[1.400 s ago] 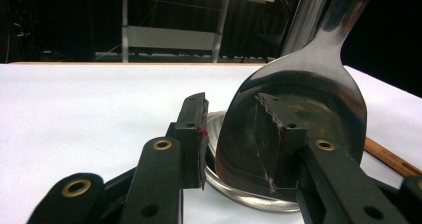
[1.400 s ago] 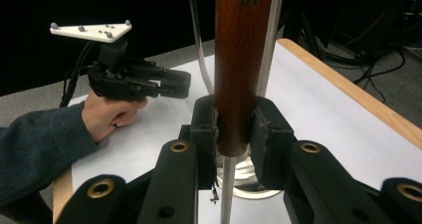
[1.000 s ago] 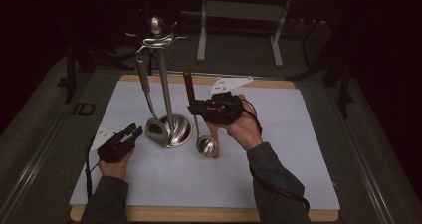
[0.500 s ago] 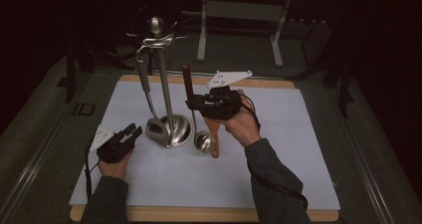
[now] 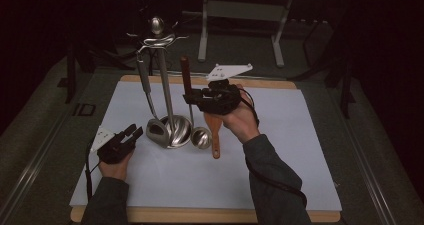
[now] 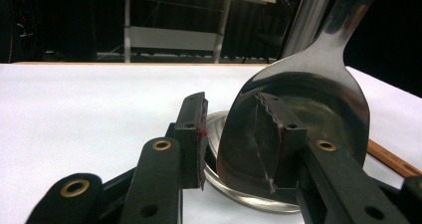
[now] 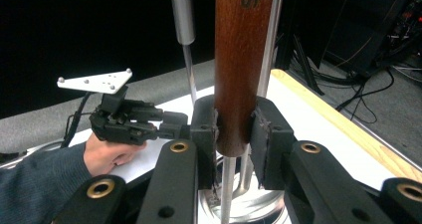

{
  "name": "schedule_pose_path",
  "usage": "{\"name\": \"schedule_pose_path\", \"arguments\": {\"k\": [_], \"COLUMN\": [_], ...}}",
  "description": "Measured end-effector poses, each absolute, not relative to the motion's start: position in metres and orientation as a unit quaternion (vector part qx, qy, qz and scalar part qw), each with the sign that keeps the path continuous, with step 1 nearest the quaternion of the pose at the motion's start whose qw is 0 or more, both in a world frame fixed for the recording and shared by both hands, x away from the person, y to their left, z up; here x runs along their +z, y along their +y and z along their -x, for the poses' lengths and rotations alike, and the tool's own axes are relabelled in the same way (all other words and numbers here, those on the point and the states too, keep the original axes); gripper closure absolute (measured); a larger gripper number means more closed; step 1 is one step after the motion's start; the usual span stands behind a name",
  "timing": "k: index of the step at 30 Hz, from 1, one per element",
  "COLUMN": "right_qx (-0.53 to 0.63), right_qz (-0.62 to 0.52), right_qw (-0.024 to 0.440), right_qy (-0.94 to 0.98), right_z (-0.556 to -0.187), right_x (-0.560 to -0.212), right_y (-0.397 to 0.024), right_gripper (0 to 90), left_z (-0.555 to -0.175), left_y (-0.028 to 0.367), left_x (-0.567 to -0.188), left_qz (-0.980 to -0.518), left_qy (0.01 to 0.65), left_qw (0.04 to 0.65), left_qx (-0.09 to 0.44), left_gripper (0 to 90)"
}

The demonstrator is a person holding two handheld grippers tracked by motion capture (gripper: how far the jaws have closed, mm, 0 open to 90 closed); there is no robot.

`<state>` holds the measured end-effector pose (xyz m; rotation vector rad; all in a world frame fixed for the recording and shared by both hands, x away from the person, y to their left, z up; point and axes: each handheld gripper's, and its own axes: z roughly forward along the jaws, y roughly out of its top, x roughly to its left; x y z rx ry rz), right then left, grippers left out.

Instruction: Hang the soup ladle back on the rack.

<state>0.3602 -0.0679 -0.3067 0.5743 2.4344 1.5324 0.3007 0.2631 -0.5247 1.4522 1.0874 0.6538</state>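
A dark room surrounds a table (image 5: 310, 195) topped with a pale sheet, where a steel utensil stand (image 5: 165, 75) rises from its round base. The right gripper (image 5: 192, 99) is clamped on the brown wooden handle (image 7: 239, 64) of a ladle (image 5: 201, 136), both pads pressing its sides. The ladle stands nearly upright, handle up and bowl down just beside the stand's base; a wooden spatula (image 5: 215, 135) lies flat next to it, partly covered by the hand. The left gripper (image 5: 134, 133) rests low on the sheet with jaws wide apart, holding nothing. In its own view a hanging steel spoon (image 6: 303, 119) sits just behind the 2 jaws, and contact cannot be judged.
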Motion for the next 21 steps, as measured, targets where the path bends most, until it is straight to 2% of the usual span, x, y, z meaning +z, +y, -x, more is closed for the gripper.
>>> {"name": "schedule_pose_path", "arguments": {"k": [8, 21], "right_qx": [0.534, 0.533], "right_qz": [-0.190, -0.186], "right_qw": [0.096, 0.109], "right_qy": [0.818, 0.818], "right_z": [-0.363, -0.361], "right_x": [-0.299, -0.285], "right_y": [-0.067, -0.053], "right_gripper": [74.1, 74.1], "left_z": [-0.301, -0.301], "left_y": [0.263, 0.263], "left_x": [-0.525, -0.525], "left_qz": [-0.619, -0.618], "left_qy": [0.464, 0.464], "left_qw": [0.569, 0.571], "left_qx": [0.278, 0.277], "left_gripper": [65.5, 65.5]}}
